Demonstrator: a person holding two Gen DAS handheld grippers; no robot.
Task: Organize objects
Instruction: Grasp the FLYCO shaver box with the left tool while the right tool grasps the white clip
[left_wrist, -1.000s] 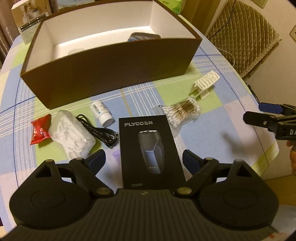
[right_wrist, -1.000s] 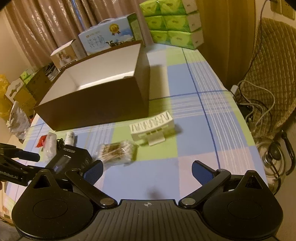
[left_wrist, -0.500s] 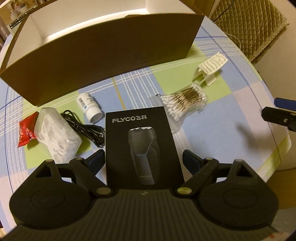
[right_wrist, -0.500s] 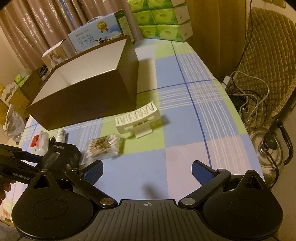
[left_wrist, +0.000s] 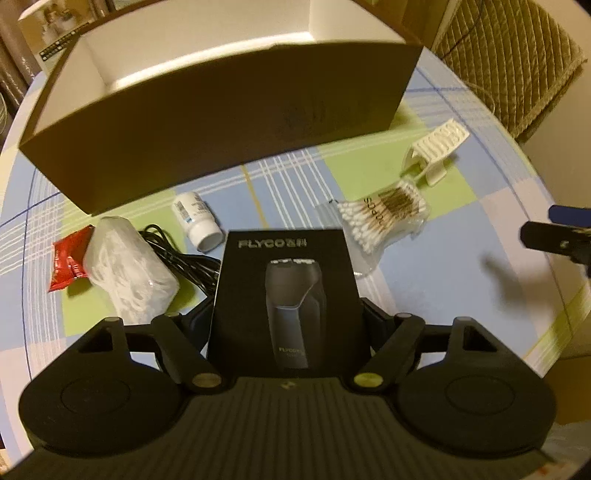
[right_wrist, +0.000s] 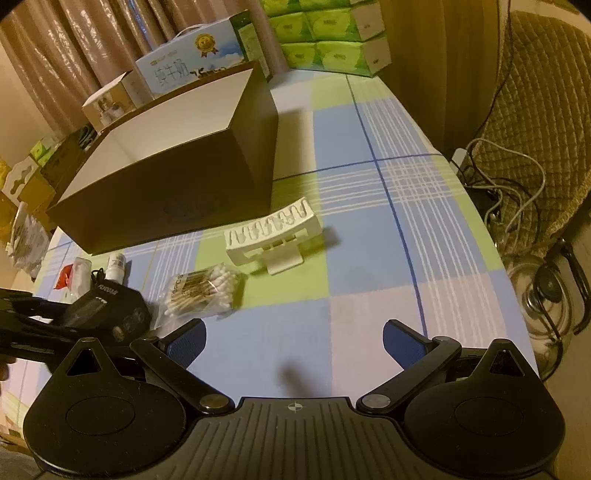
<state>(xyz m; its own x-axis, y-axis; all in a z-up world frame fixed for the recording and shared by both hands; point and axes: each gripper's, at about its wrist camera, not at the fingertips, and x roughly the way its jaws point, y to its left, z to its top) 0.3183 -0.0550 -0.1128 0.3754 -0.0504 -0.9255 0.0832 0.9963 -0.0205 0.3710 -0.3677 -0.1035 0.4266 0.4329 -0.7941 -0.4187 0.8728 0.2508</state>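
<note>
The black shaver box (left_wrist: 286, 295) (printed FLYCO, with a picture of a razor on its face) sits between the two fingers of the left gripper (left_wrist: 286, 321), whose blue pads press against its left and right sides, so the jaws are closed on it at the box's own width; whether its underside rests on the checked tablecloth (left_wrist: 461, 295) cannot be told. Just beyond the left finger lies a clear bag of white material (left_wrist: 127, 273), with a black cable (left_wrist: 181, 258) coiled between the bag and the box and a red packet (left_wrist: 68, 264) touching the bag's far-left side. Ahead of the fingertips, slightly left, a small white bottle (left_wrist: 197, 221) lies on its side; ahead and to the right is a packet of cotton swabs (left_wrist: 384, 216), and farther along that line a white plastic rack (left_wrist: 436, 149). Straight ahead beyond all these stands the open brown storage box (left_wrist: 229, 122), white inside. The right gripper (right_wrist: 293, 341) hangs above the cloth with its fingers spread wide and nothing between them; the swabs and the rack lie ahead of its left finger, the shaver box off to that finger's left. Behind the brown box stand a blue milk carton (right_wrist: 192, 70) and stacked green tissue packs (right_wrist: 328, 40).
</note>
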